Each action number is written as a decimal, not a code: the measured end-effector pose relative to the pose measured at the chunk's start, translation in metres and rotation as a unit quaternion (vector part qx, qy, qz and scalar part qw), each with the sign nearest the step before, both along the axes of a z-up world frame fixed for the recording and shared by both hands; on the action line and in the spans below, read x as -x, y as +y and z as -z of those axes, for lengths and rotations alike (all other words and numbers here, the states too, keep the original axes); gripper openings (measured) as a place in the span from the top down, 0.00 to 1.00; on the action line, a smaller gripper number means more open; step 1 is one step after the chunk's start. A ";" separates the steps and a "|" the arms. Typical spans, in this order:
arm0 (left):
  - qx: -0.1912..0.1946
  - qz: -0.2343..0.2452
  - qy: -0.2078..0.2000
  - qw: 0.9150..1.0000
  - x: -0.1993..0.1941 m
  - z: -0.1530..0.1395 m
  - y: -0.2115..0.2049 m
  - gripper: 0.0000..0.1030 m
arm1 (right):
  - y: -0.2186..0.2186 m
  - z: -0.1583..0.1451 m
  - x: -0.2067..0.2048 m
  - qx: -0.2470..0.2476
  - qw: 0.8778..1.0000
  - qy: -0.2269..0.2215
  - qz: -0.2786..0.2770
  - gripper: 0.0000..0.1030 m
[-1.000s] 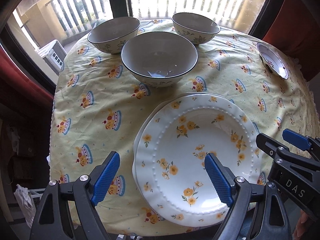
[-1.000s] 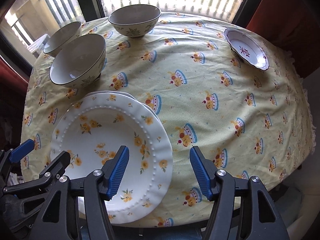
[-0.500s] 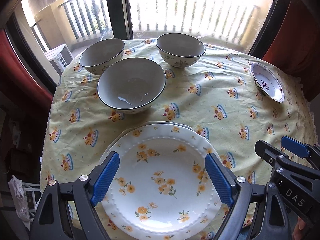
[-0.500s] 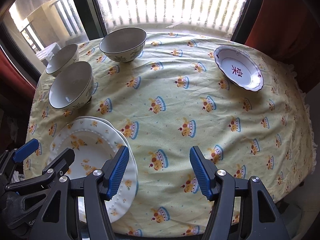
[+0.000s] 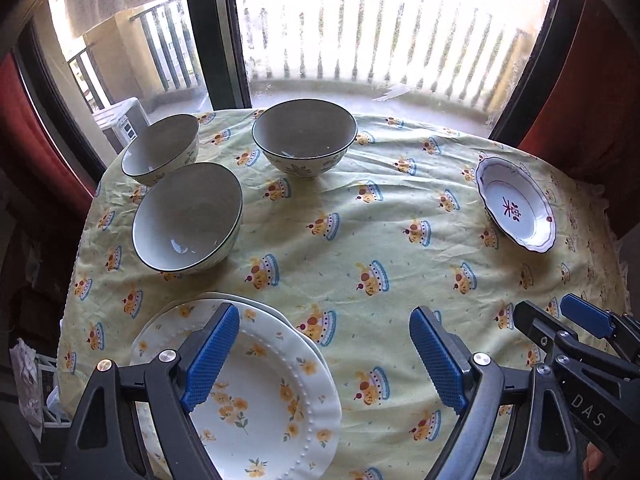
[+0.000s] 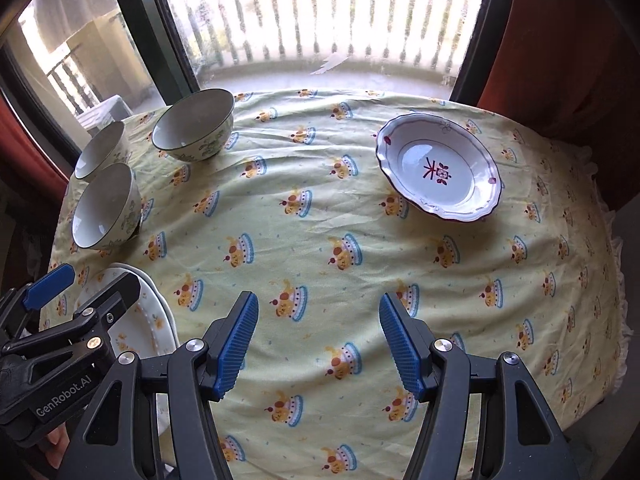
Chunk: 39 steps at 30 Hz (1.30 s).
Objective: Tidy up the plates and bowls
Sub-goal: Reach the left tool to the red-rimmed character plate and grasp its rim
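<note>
Both claws are empty and hang above the table (image 6: 304, 216): left claw (image 5: 324, 356) wide apart over the edge of the flowered plates (image 5: 272, 400), right claw (image 6: 318, 344) apart over bare cloth. Left of the red-marked dish (image 6: 440, 168) stand three bowls (image 5: 188, 216). I think this dish should join the plate stack; grip its rim squarely and lift it level.
</note>
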<state>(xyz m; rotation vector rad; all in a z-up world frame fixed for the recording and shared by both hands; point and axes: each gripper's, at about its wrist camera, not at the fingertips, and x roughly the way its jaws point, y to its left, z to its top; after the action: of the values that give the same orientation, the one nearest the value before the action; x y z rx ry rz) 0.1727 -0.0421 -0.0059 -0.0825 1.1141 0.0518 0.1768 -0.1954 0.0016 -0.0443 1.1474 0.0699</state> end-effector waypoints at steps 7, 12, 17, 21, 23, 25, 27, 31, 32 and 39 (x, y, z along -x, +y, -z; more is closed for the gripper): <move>-0.016 0.005 -0.008 1.000 -0.017 0.002 -0.050 0.14 | -0.048 0.001 -0.024 -0.015 1.000 0.003 -0.006 0.36; -0.022 0.018 -0.014 0.999 -0.033 0.002 -0.090 0.14 | -0.081 -0.002 -0.041 -0.015 1.000 -0.012 -0.016 0.35; -0.014 0.010 -0.008 1.000 -0.052 0.002 -0.120 0.14 | -0.116 -0.006 -0.060 -0.009 1.000 -0.017 -0.014 0.30; -0.017 0.008 -0.003 1.000 -0.068 0.005 -0.141 0.09 | -0.147 -0.006 -0.076 -0.011 1.000 -0.023 0.001 0.21; -0.016 0.006 -0.001 1.000 -0.076 0.008 -0.149 0.07 | -0.159 -0.005 -0.085 -0.011 1.000 -0.024 0.006 0.17; 0.001 0.002 0.006 1.000 -0.085 0.012 -0.153 0.06 | -0.171 -0.003 -0.095 -0.009 1.000 -0.025 0.007 0.14; 0.005 0.000 0.007 1.000 -0.095 0.016 -0.160 0.04 | -0.180 0.000 -0.104 0.002 0.999 -0.030 0.017 0.10; -0.035 -0.007 -0.010 0.999 -0.110 0.021 -0.176 0.04 | -0.199 0.009 -0.124 -0.019 0.999 -0.027 0.024 0.10; -0.036 -0.005 -0.008 0.999 -0.115 0.024 -0.179 0.05 | -0.202 0.011 -0.128 -0.020 0.999 -0.027 0.024 0.10; 0.002 -0.010 0.009 1.000 -0.153 0.050 -0.186 0.13 | -0.219 0.029 -0.162 -0.046 0.998 -0.030 0.020 0.10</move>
<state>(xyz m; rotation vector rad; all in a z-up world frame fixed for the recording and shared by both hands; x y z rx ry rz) 0.3258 -0.2285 -0.0557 -0.0964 1.1320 0.0687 0.3385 -0.4145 -0.0270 0.0578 1.0841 0.0852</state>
